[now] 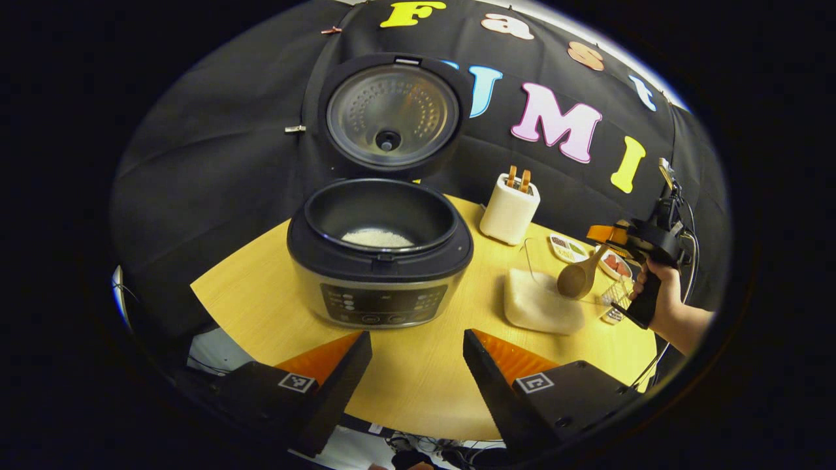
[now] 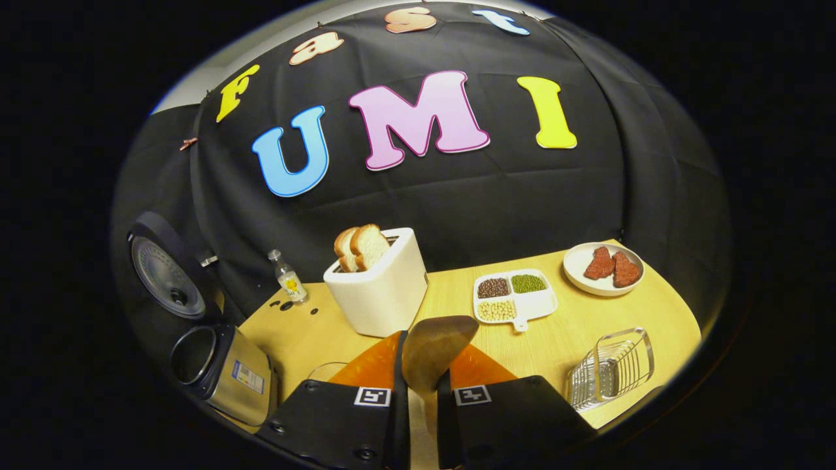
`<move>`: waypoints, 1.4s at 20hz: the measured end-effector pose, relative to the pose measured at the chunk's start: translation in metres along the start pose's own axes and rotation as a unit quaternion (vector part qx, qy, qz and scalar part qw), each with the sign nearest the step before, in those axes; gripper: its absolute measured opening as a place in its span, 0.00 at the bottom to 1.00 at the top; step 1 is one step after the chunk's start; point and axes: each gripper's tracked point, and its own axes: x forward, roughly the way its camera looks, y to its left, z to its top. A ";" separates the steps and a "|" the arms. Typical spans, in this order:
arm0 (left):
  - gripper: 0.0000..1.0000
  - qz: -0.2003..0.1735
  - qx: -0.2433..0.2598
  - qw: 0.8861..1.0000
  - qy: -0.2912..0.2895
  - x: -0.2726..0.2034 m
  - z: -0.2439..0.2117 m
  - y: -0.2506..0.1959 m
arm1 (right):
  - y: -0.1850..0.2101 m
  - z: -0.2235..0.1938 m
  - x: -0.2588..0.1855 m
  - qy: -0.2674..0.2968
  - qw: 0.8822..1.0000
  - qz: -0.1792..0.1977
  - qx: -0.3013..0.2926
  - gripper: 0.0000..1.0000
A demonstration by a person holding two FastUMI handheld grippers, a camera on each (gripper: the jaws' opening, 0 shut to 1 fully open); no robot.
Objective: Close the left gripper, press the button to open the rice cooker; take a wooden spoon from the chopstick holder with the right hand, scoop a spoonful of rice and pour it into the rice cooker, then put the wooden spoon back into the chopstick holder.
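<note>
Right gripper point(image 2: 421, 391) jaws clamp wooden spoon point(image 2: 434, 349) (left gripper point(image 1: 418, 365) jaws wide).

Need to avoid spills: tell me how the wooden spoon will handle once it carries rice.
The wooden spoon looks rigid, so probably no flex. The right hand-held gripper pinches its narrow handle, so it might twist. Its shallow bowl would likely spill rice if tilted.

Left gripper point(image 1: 418, 365) & right gripper point(image 2: 422, 398) — black housings w/ screws, square tags — cable trailing.
</note>
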 end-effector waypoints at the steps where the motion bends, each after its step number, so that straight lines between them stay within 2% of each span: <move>1: 0.96 -0.001 -0.001 1.000 0.006 0.002 -0.004 0.001 | 0.004 -0.008 0.002 0.005 1.000 0.000 0.007 0.21; 3: 0.96 -0.007 -0.010 1.000 0.011 0.004 -0.003 0.000 | 0.013 -0.018 0.000 0.016 0.999 0.001 0.029 0.20; 4: 0.96 -0.012 -0.013 1.000 0.007 0.003 0.001 -0.003 | 0.018 -0.023 -0.001 0.023 0.999 0.001 0.045 0.17; 5: 0.96 -0.016 -0.012 1.000 0.002 0.002 0.007 -0.007 | 0.022 -0.027 -0.003 0.033 0.997 0.002 0.063 0.21; 7: 0.96 -0.024 -0.002 1.000 -0.007 0.001 0.014 -0.015 | 0.032 -0.033 -0.005 0.050 0.993 0.004 0.105 0.21; 12: 0.96 -0.041 -0.004 0.999 -0.015 -0.009 0.025 -0.023 | 0.055 -0.044 -0.011 0.106 0.973 0.014 0.206 0.21; 14: 0.93 -0.046 -0.018 0.999 -0.016 -0.017 0.027 -0.024 | 0.065 -0.043 -0.014 0.113 0.969 0.015 0.220 0.21; 15: 0.96 -0.046 -0.024 0.998 -0.019 -0.021 0.029 -0.022 | 0.069 -0.043 -0.017 0.116 0.968 0.017 0.221 0.21; 18: 0.96 -0.050 -0.033 0.998 -0.022 -0.028 0.027 -0.021 | 0.079 -0.041 -0.021 0.120 0.964 0.020 0.238 0.21; 21: 0.96 -0.073 -0.035 0.997 -0.012 -0.031 0.027 -0.027 | 0.062 -0.040 -0.026 0.116 0.956 0.004 0.271 0.21; 26: 0.96 -0.097 -0.019 0.994 -0.045 -0.036 0.058 -0.035 | 0.008 -0.039 -0.042 0.101 0.929 -0.046 0.353 0.21; 28: 0.95 -0.119 -0.004 0.992 -0.045 -0.031 0.063 -0.044 | -0.010 -0.035 -0.049 0.090 0.918 -0.062 0.382 0.21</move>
